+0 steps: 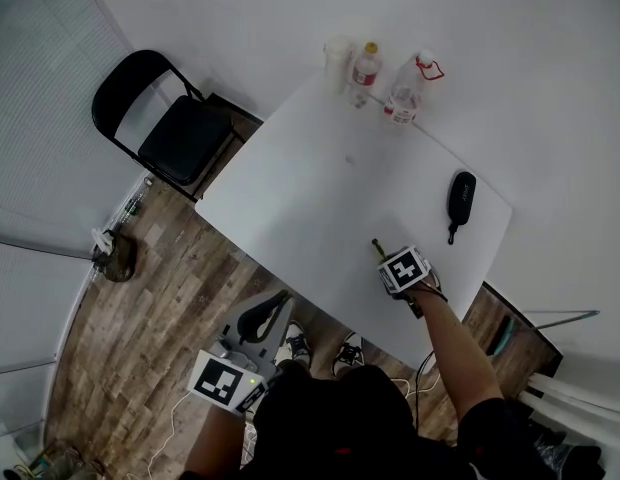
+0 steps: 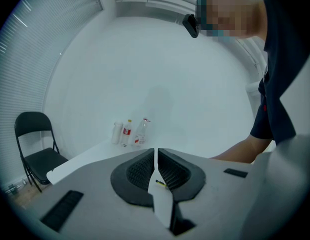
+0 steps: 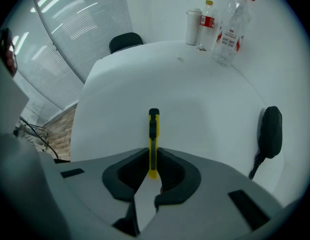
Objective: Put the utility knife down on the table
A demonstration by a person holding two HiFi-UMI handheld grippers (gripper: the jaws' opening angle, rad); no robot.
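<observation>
The right gripper (image 3: 154, 153) is clamped on the yellow utility knife (image 3: 153, 131), whose long axis runs straight ahead of the jaws, over the table (image 1: 320, 188) near its near edge. The left gripper (image 2: 156, 155), pressed closed on nothing, hangs off the table.

head camera: high over the table (image 1: 320, 198), facing steeply down. you get the whole table top, the floor off its near edge and the chair (image 1: 175, 128) beyond its left side.

left gripper (image 1: 275, 308) camera: low, off the table's near edge, facing across the top toward the bottles (image 2: 132, 132) at the table's far end, well apart from them.

right gripper (image 1: 385, 256) camera: just above the table top near its near edge, close to the surface, facing the same far end.

overlap: all three views share the table top, the bottles and the chair.
</observation>
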